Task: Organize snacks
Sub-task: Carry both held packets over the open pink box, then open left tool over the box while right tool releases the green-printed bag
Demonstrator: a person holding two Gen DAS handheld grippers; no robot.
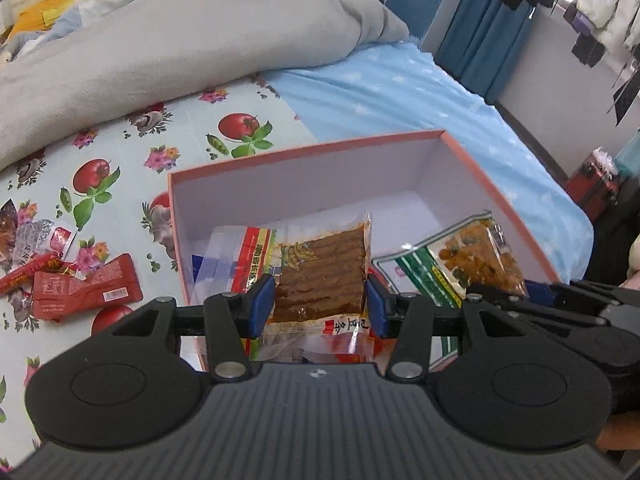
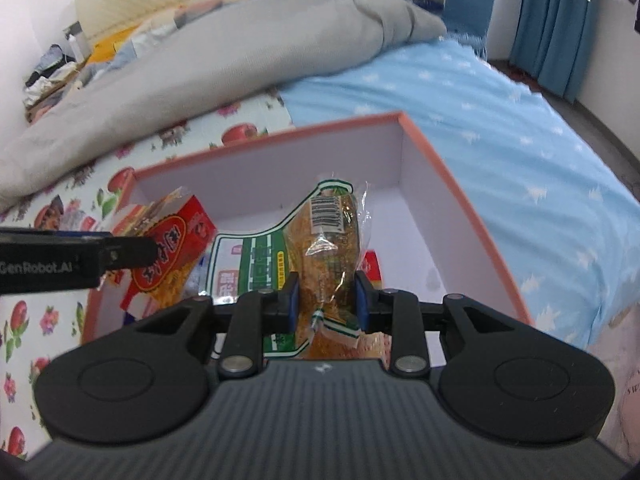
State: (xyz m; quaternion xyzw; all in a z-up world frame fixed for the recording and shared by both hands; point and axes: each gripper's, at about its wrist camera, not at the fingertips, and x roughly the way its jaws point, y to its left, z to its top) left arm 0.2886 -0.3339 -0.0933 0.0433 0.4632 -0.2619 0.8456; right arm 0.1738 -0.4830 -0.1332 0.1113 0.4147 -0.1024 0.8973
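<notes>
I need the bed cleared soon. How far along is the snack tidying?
Partway. The box already holds a few packets. In hand: the left gripper grips a brown snack pack and the right gripper a green-striped pack, both over the box. Left: red packets on the floral cloth.

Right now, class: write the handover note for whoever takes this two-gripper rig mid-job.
Left gripper: jaws shut on the brown tofu-strip packet, held over the pink box.
Right gripper: jaws shut on the green-and-orange snack packet, also over the box.
Done: some packets already lie in the box.
Left: release both packets inside, then fetch the red packets lying on the flowered cloth.
</notes>
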